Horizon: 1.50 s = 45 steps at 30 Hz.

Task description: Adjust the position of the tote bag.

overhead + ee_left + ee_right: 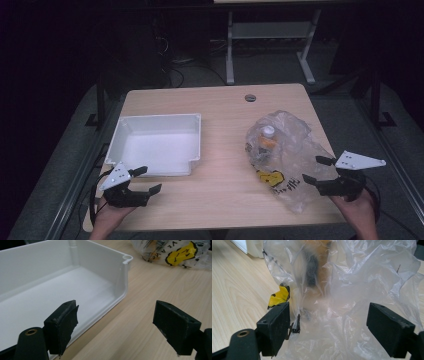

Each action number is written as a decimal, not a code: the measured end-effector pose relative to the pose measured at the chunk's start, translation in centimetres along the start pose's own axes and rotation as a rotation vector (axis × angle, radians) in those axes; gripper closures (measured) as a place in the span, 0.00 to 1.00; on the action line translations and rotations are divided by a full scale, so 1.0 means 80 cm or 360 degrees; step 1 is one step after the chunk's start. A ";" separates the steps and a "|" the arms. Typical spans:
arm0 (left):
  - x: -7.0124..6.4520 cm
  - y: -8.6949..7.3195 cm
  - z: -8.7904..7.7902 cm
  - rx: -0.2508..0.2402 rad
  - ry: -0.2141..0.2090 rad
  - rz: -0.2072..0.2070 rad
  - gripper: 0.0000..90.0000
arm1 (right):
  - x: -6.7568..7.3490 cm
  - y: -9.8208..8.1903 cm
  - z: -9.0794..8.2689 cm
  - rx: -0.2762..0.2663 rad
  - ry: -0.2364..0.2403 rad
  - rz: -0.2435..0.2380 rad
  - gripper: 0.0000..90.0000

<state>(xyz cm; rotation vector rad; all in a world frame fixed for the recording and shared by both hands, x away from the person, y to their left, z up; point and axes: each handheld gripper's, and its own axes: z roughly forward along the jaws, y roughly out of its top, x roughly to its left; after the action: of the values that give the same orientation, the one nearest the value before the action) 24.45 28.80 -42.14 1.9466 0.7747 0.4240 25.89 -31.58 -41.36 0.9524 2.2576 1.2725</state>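
The right tool (314,170) stood wide apart, its jaws straddling the near edge of the clear plastic bag (287,152) on the right of the bench (225,150), gripping nothing. The left tool (146,180) was also spread wide, empty, by the white tray's (155,120) near corner.

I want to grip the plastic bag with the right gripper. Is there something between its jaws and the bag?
Nothing visible does. The right gripper is open at the near right edge of the plastic bag, and in the right gripper view the crumpled film lies directly between the jaws.
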 end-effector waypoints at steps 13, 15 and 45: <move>-0.014 0.009 0.013 0.0026 -0.0091 0.0064 0.21 | 0.000 0.000 0.001 0.0008 -0.0001 -0.0006 0.20; -0.016 0.011 0.015 0.0029 -0.0111 0.0071 0.21 | 0.000 -0.001 0.001 0.0011 0.0001 -0.0004 0.20; -0.039 0.037 0.038 0.0109 -0.0290 0.0220 0.22 | -0.002 -0.001 0.001 0.0017 0.0019 -0.0002 0.20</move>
<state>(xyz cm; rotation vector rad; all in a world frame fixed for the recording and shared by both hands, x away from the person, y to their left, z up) 24.90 23.69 -40.91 2.0777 0.5460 0.3005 26.02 -31.71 -41.49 0.9493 2.2759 1.2699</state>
